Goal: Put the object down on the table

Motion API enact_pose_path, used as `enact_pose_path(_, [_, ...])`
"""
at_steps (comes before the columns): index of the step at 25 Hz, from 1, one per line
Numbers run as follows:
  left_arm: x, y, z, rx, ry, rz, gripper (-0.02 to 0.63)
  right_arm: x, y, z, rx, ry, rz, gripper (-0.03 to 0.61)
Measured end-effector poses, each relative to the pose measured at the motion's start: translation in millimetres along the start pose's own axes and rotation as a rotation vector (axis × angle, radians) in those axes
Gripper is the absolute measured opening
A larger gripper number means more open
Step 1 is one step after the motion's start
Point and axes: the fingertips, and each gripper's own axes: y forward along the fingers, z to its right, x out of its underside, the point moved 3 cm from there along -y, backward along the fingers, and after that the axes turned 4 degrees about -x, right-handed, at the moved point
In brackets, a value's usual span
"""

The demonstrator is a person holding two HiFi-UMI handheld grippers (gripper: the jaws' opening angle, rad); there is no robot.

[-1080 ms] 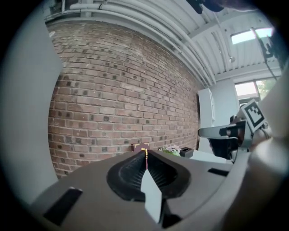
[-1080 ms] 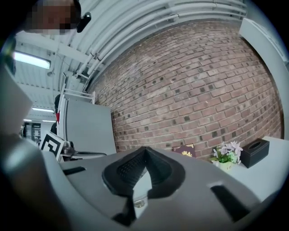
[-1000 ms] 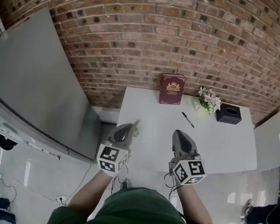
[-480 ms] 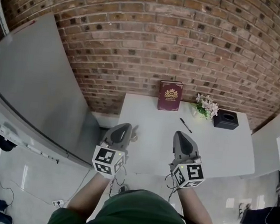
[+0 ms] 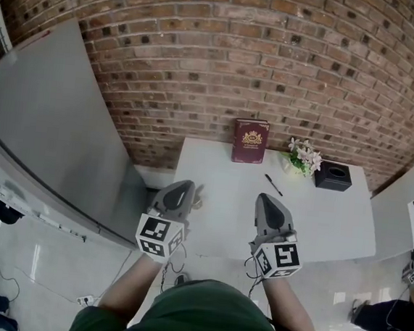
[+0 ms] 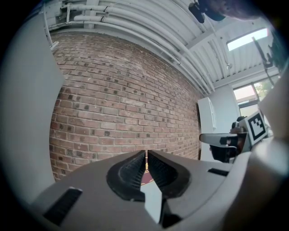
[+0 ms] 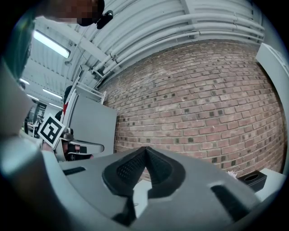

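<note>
You stand at a white desk [image 5: 318, 223] that is pushed up to a red brick wall [image 5: 274, 73]. A big grey board [image 5: 50, 131] leans off to the left of your left gripper [image 5: 188, 185], and the floor [image 5: 52, 255] under it is pale and shiny. White pipes [image 6: 135, 27] run along the ceiling above the bricks. Far ahead of your grippers, a dark red book [image 5: 250, 140] stands up against the wall. Some pale flowers [image 5: 304, 157] sit ahead and to the right of your right gripper [image 5: 265, 197], and a black box [image 5: 334, 175] sits just to the right of them. A black pen [image 5: 274, 185] lies flat on the desk, a little way ahead of your right gripper. Your left gripper is over the left edge of the desk, pinched shut with nothing in it. Your right gripper is over the near part of the desk. Its tips are pressed together, and it holds nothing too. Both point away from you toward the wall. A small pale thing [image 5: 199, 196] lies on the desk just beside the tip of your left gripper, on its right side. It is thin and light in color, but it is too small to tell what it is. I cannot tell for sure if it is the thing for this job.
</note>
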Motion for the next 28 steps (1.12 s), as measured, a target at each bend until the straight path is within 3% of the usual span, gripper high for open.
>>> enact_pose_path(28, [7.5,7.2,-5.2,-0.017,-0.006,-0.014,0.017,6.1,5.4,3.0,-0.012,0.005,-0.015,0.002])
